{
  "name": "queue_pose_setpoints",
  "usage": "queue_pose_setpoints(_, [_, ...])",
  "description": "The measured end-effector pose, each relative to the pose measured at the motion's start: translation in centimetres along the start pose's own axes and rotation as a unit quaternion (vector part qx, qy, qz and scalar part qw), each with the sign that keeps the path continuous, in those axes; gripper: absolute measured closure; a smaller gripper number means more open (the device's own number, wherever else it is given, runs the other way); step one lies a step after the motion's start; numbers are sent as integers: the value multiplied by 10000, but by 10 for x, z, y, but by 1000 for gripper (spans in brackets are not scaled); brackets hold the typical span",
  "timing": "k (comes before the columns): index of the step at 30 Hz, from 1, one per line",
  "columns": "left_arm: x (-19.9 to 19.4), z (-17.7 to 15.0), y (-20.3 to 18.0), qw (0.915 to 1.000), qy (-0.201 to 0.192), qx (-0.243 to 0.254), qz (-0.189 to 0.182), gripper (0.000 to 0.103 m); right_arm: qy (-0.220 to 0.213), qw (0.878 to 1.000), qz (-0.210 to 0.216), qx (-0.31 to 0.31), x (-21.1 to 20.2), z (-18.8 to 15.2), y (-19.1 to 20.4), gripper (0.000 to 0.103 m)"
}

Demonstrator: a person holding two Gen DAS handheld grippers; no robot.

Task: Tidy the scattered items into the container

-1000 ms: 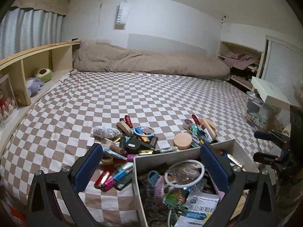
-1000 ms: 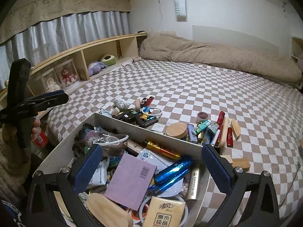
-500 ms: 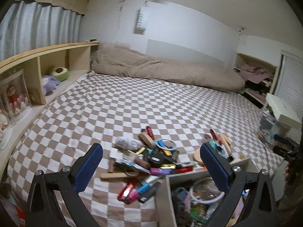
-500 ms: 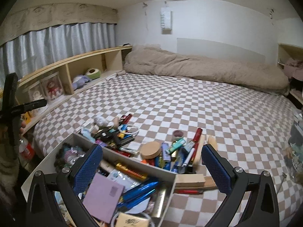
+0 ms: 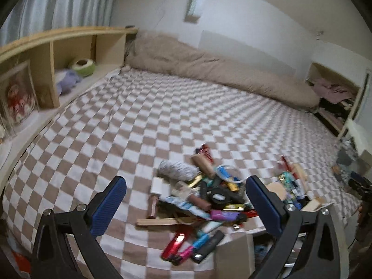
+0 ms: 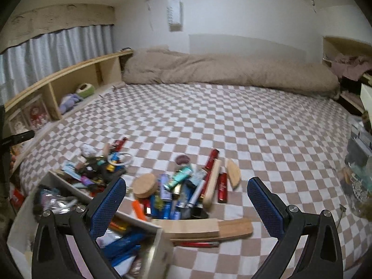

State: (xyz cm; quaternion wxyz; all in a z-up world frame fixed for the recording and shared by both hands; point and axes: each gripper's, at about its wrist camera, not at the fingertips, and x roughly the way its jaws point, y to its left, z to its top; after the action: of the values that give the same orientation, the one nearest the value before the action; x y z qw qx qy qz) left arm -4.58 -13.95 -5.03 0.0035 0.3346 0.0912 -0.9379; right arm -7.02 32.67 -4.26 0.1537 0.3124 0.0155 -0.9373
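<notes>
Both grippers are hanging over the near edge of the brown-and-white checked bedspread point(image 6: 232, 121) right now; the left gripper point(image 5: 183, 200) has its blue-padded jaws spread wide with nothing between them, and the right gripper point(image 6: 186, 200) is the same, wide and empty; the open grey-white cardboard box point(image 6: 160, 234), already stuffed with packets and tubes, sits at the near edge of the bed, low left in the right camera and only a corner showing in the left one; just past its far wall are two heaps of scattered stuff, one with a fuzzy grey-white bundle point(image 5: 176, 168) and a white plastic ring point(image 6: 122, 159), the other with a round cork lid point(image 6: 144, 185), a red lipstick-style tube point(image 6: 222, 187) and two flat wooden blocks point(image 6: 209, 227) lying right beside the box corner; what I'd worry about is the tangle, since everything overlaps, so a pinch could drag a neighbour along or flick small round tubes across the soft bedding and off the near edge; the box also looks pretty full, so things might slide back out; as for labels, both views are too blurry for me to read any writing.
</notes>
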Motion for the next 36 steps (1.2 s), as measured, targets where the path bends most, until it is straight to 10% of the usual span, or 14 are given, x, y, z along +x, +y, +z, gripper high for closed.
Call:
queue_pose_setpoints(20, [68,-47,56,9909,1184,-411,486,0,1457,9732,-1320,1193,79,-78,-113,0])
queue_pose_setpoints(27, [78,-63,33,9882,1513,-87,238,0,1739,9553,-1422,1920,79,-104,-142,0])
queue_pose_setpoints(36, [94,-77,13,9865,1634,16,-138,0,1788,9577,-1835,1310,86,-114,-128,0])
